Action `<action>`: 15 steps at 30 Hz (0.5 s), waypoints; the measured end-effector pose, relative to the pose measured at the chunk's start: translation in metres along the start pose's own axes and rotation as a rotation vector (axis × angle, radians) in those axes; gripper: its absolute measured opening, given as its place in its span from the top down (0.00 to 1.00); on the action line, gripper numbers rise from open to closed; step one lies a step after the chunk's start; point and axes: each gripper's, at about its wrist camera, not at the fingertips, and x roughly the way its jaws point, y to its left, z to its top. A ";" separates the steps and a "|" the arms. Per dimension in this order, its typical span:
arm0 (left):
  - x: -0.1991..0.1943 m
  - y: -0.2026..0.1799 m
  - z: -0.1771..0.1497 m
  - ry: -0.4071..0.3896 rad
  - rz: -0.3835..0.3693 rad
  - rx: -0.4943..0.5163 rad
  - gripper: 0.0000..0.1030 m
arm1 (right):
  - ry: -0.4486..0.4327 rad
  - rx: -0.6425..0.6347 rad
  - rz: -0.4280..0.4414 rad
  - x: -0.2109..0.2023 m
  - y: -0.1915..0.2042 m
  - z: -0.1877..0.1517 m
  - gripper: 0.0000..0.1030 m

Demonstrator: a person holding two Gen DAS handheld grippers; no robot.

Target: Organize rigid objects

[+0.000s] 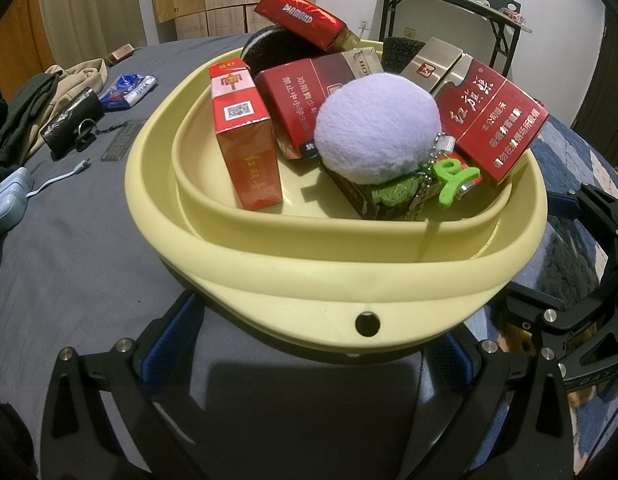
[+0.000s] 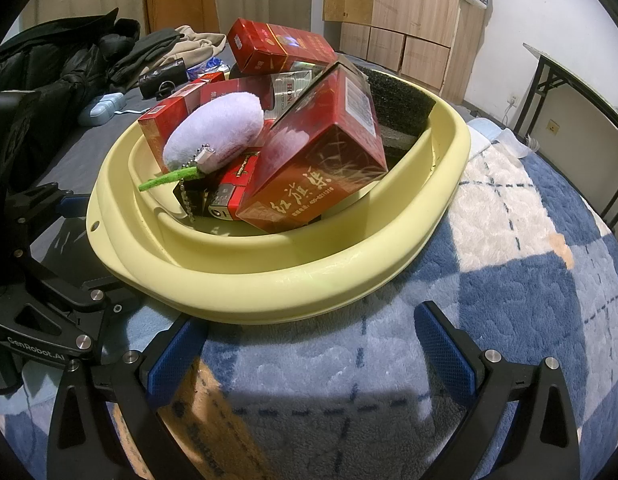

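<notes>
A pale yellow basin (image 1: 309,280) (image 2: 269,292) sits on the bed. It holds several red cigarette boxes (image 1: 245,140) (image 2: 321,160), a lilac plush keychain (image 1: 373,128) (image 2: 217,132) with a green tag, and black foam (image 2: 401,92). My left gripper (image 1: 309,344) is open, its blue-padded fingers spread on either side of the basin's near rim, by the rim hole. My right gripper (image 2: 309,344) is open just below the basin's rim over the blanket. Neither holds anything.
A grey sheet (image 1: 69,260) bears clothes (image 1: 29,108), a black pouch (image 1: 69,124), a tissue pack (image 1: 129,88), a cable and a blue case. A blue-white fleece blanket (image 2: 509,280) lies to the right. A folding table (image 1: 449,8) stands behind.
</notes>
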 end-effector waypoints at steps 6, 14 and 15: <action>0.000 0.000 0.000 0.000 0.000 0.000 0.00 | 0.000 0.000 0.000 0.000 0.000 0.000 0.00; 0.000 0.000 0.000 0.000 0.000 0.000 0.00 | 0.000 0.000 0.000 0.000 0.000 0.000 0.00; 0.000 0.000 0.000 0.000 0.000 0.000 0.00 | 0.000 0.000 0.000 0.000 0.000 0.000 0.00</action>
